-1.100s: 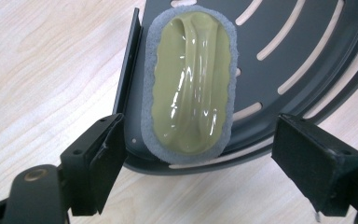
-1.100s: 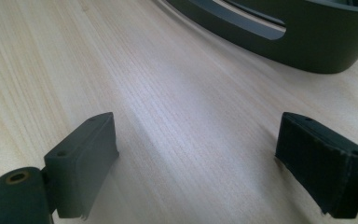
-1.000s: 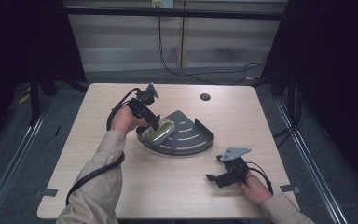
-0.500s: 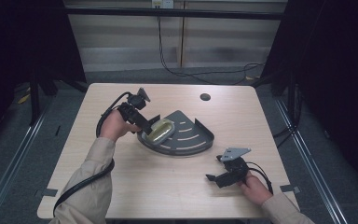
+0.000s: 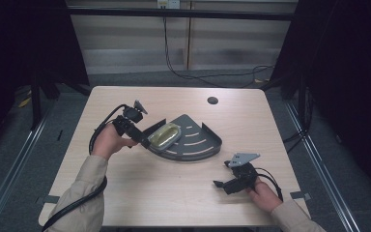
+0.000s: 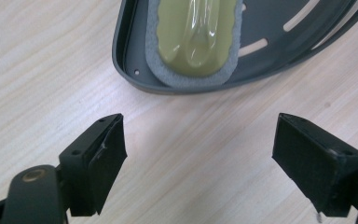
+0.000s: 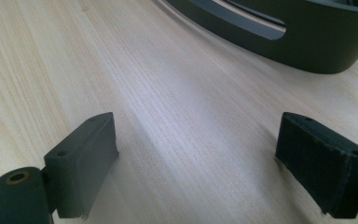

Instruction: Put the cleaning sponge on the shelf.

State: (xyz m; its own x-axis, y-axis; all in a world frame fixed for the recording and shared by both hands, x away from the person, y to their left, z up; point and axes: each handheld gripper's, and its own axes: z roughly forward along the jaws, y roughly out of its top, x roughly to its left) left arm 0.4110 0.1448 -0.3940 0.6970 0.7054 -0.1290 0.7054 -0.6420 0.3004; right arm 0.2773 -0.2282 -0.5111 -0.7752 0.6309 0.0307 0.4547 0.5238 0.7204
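A: Where is the green sponge (image 6: 193, 35)?

B: It lies in the dark tray (image 5: 193, 145) on the worktop (image 5: 174, 193), near the pointed corner.

A: And the left hand-held gripper (image 5: 142, 138)?

B: Just beside that corner, jaws wide apart, holding nothing. The right hand-held gripper (image 5: 222, 175) sits low near the tray, gaping too

The right gripper (image 7: 196, 154) holds its jaws wide apart over bare desk (image 7: 135, 93); a dark slotted tray (image 7: 307, 42) sits ahead.
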